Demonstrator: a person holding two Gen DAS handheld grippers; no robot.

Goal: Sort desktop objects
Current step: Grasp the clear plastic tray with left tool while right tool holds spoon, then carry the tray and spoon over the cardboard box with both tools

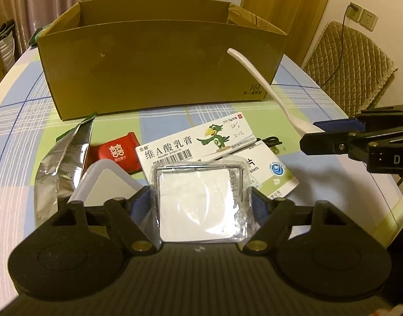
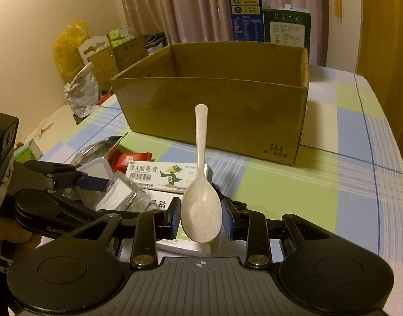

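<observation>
Brown cardboard box (image 2: 212,102) stands open at the far side of the checked tablecloth (image 2: 333,184), and what shows of its inside looks bare, so the sorting seems barely begun; the right gripper (image 2: 201,218) pinches the bowl of a speckled white plastic spoon (image 2: 201,205), handle upright; the left gripper (image 1: 201,200) clamps a clear square plastic-wrapped white packet (image 1: 201,200); still lying near the box are a white ointment carton with a green bird (image 1: 193,139), a red sweet wrapper (image 1: 117,152) and a silver foil pouch (image 1: 61,163).

Cardboard box (image 1: 159,65): "361" printed at lower corner. Medicine carton (image 1: 196,142): "维A酸乳膏", barcode, green bird cartoon. Second carton (image 1: 269,173): "blets" visible. Red packet (image 1: 117,152): "囍".
</observation>
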